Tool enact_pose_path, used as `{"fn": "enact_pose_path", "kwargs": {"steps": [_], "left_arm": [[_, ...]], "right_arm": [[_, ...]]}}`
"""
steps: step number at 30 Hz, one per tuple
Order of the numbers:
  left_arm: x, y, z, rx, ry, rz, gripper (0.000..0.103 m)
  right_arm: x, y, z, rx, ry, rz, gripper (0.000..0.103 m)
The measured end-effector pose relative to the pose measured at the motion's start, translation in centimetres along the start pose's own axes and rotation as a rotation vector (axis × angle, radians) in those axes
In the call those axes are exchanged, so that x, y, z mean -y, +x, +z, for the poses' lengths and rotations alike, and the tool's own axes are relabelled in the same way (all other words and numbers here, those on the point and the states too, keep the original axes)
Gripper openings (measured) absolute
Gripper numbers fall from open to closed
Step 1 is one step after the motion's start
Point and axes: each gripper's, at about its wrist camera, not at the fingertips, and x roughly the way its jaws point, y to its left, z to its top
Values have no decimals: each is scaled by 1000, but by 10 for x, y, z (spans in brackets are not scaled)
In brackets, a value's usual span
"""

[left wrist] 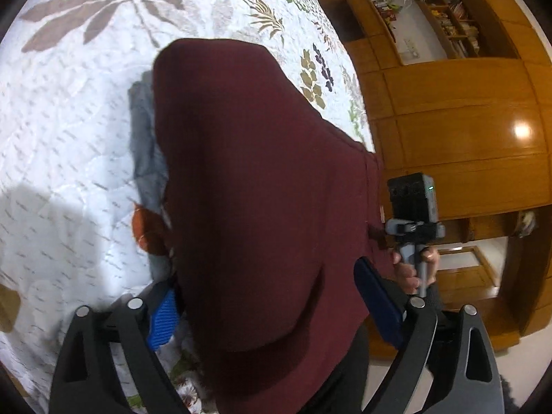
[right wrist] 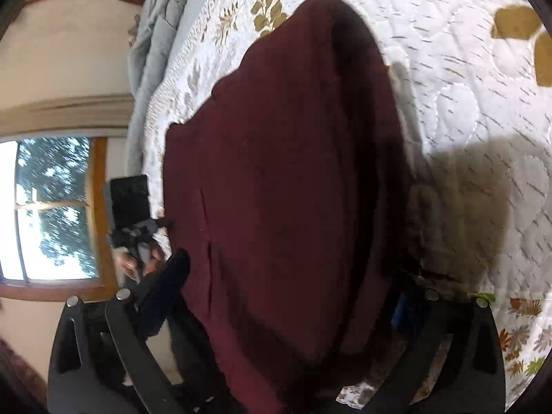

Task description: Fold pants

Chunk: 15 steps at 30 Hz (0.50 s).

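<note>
Surroundings: white quilted bedspread (left wrist: 69, 120) with leaf print; grey garment (left wrist: 143, 131) and orange item (left wrist: 148, 231) beside and partly beneath the pants; wooden wardrobe (left wrist: 459, 131); window (right wrist: 51, 207).
Maroon pants (left wrist: 248, 179): lifted, draped over the bed, filling both views.
Left tool (left wrist: 272, 310): fingers spread wide, cloth between them; actual grip cannot be told.
Right tool (right wrist: 286, 296): likewise.

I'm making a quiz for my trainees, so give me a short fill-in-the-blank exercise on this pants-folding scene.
1. The pants held up over the bed are dark ____ in colour.
2. The white quilted bedspread is printed with ____ shapes.
3. In the left wrist view, the cabinets beyond the bed are made of ____.

Missing words: maroon; leaf; wood
</note>
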Motion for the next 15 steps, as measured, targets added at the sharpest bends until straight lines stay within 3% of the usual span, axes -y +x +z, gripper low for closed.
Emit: {"fn": "enact_pose_path", "kwargs": {"steps": [4, 7, 9, 15], "left_arm": [[21, 9, -9, -16, 95, 165, 92], [31, 9, -13, -16, 125, 228, 92], [34, 9, -16, -9, 139, 241, 92], [31, 9, -17, 2, 156, 228, 90]], "right_arm": [[-10, 2, 3, 20, -12, 12, 101], [-8, 1, 1, 24, -32, 4, 99], [-9, 1, 1, 32, -36, 4, 101], [-32, 24, 6, 15, -89, -110, 99]]}}
